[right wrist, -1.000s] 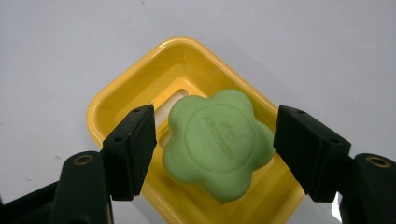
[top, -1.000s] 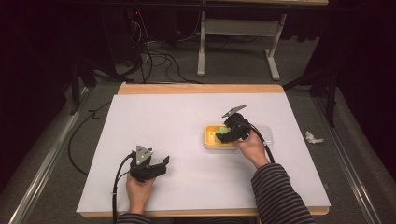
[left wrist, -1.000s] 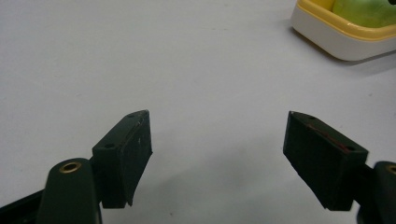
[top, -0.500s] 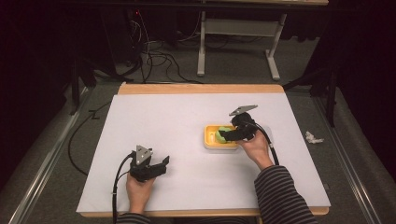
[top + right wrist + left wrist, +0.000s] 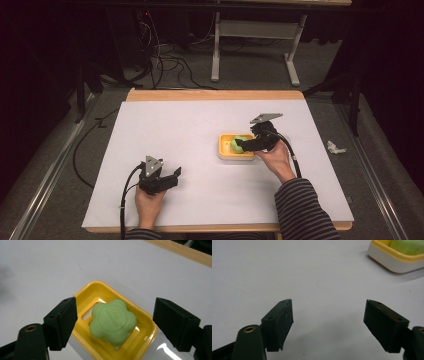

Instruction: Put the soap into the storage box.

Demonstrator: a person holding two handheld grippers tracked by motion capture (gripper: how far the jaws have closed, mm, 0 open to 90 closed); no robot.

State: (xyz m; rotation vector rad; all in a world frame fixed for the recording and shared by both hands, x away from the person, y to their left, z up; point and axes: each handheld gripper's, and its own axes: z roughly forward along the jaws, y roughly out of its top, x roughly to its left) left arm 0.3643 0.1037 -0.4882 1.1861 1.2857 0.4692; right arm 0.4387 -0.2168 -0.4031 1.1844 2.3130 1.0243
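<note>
A green flower-shaped soap [image 5: 113,321] lies in a yellow soap dish [image 5: 100,291] on the white table. In the high view the soap [image 5: 238,144] and dish [image 5: 225,150] sit right of centre. My right gripper [image 5: 115,320] hovers just above them, open, its jaws spread wide on either side of the soap without touching it; in the high view this right gripper [image 5: 245,144] reaches in from the right. My left gripper [image 5: 328,322] is open and empty over bare table, seen in the high view as the left gripper [image 5: 172,176] near the front left. The dish corner [image 5: 387,261] and soap [image 5: 409,246] appear far off.
The white table cover [image 5: 190,125] has a wooden edge [image 5: 215,95] at the back. A crumpled white scrap [image 5: 335,147] lies on the floor to the right. Cables [image 5: 165,65] and a desk frame [image 5: 255,30] stand behind the table.
My right gripper has pulled back to the right and a little away from the dish, uncovering the green soap. The left gripper has stayed put.
</note>
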